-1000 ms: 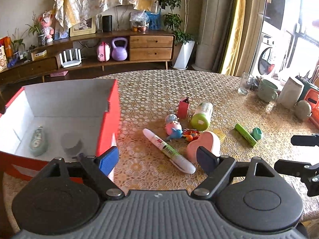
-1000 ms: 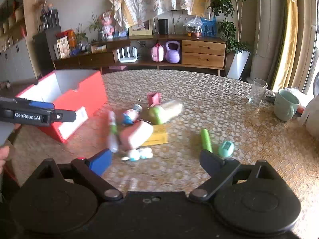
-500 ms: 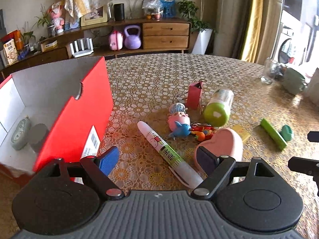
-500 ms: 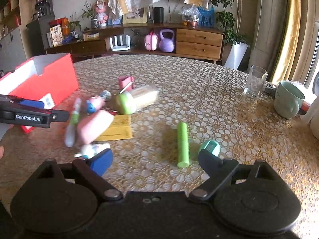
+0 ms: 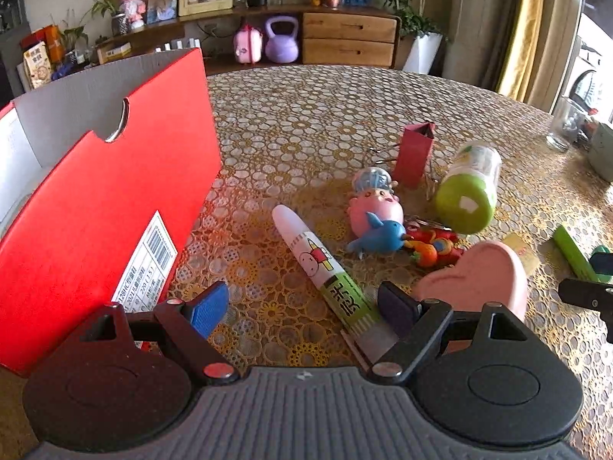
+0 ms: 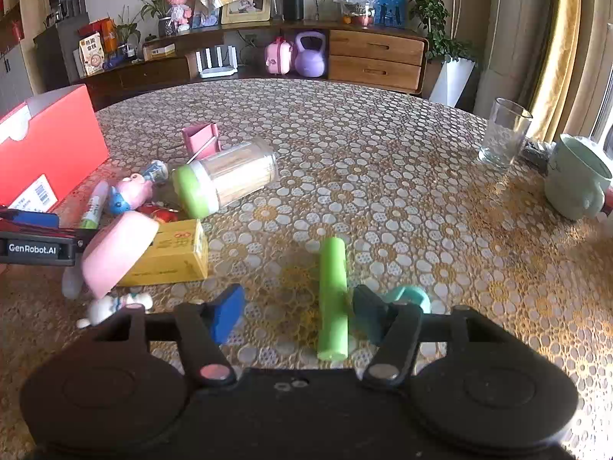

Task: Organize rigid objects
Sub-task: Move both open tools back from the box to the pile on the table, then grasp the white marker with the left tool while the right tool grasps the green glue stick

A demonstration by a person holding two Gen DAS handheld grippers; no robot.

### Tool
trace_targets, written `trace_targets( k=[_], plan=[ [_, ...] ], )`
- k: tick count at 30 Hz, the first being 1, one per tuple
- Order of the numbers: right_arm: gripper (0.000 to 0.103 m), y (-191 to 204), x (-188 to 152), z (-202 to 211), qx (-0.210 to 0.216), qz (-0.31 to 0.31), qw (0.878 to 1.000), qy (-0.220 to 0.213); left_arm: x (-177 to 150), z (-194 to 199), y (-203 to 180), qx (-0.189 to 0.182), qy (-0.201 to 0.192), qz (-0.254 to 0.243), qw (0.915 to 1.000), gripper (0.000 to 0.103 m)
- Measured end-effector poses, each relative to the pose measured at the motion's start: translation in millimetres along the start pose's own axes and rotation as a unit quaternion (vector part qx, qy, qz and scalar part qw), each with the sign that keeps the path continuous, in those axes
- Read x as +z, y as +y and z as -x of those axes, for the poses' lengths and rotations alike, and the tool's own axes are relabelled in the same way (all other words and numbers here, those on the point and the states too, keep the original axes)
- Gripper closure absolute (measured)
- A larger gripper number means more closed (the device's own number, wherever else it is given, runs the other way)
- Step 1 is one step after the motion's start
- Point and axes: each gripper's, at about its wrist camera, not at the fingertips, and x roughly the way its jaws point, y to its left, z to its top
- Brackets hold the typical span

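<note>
My left gripper (image 5: 302,306) is open low over the table, its jaws either side of the lower end of a white and green marker (image 5: 325,268). A pink heart-shaped box (image 5: 482,280) lies just right of it. A pink pig toy with a blue dolphin (image 5: 377,216), a green-lidded jar (image 5: 469,191) on its side and a red binder clip (image 5: 415,153) lie beyond. The red box (image 5: 103,207) stands at the left. My right gripper (image 6: 295,312) is open, its jaws around the near end of a green stick (image 6: 333,295). A teal round piece (image 6: 412,297) sits behind its right finger.
A yellow carton (image 6: 172,255) lies under the pink heart box (image 6: 115,253). A small white figure (image 6: 115,306) lies near my right gripper's left finger. A glass (image 6: 504,132) and a pale green mug (image 6: 576,176) stand at the table's far right. The left gripper shows in the right wrist view (image 6: 38,245).
Both grippers have dropped and moved forward. The left one has shifted right from over the red box to the marker. The right one has swung right to bracket the green stick.
</note>
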Motion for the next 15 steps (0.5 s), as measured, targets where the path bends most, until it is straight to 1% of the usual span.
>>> trace_targets(
  k=[2, 4, 8, 11, 12, 13, 14, 15],
  plan=[
    [0.042, -0.1, 2.2, -3.8, -0.003, 0.002, 1.0, 0.0, 0.4, -0.8, -0.9, 0.0, -0.002, -0.001, 1.0, 0.018],
    [0.048, -1.2, 3.7, -8.0, -0.005, 0.0, 1.0, 0.002, 1.1, -1.6, -1.4, 0.001, -0.002, 0.001, 1.0, 0.018],
    [0.049, -2.6, 5.0, -12.6, -0.009, -0.001, 1.0, 0.001, 1.8, -1.8, -2.1, 0.0, -0.003, 0.001, 1.0, 0.018],
    [0.057, -1.7, 7.6, -13.6, -0.013, 0.001, 1.0, -0.002, 2.1, -1.4, -2.4, -0.001, -0.004, 0.0, 1.0, 0.018],
    [0.062, -1.6, 8.5, -13.9, -0.014, 0.002, 1.0, -0.003, 2.1, -1.0, -2.6, -0.002, -0.006, -0.001, 1.0, 0.021],
    [0.064, -1.5, 9.1, -14.3, -0.018, 0.002, 1.0, -0.003, 1.7, -0.9, -2.8, -0.003, -0.008, -0.003, 1.0, 0.027],
    [0.065, -1.0, 9.6, -15.0, -0.019, 0.002, 1.0, -0.003, 1.7, -0.2, -3.9, -0.004, -0.01, -0.005, 0.9999, 0.03],
    [0.07, -0.4, 10.2, -15.3, -0.019, 0.001, 1.0, -0.004, 2.0, 0.2, -5.2, -0.004, -0.011, -0.009, 0.9999, 0.034]
  ],
)
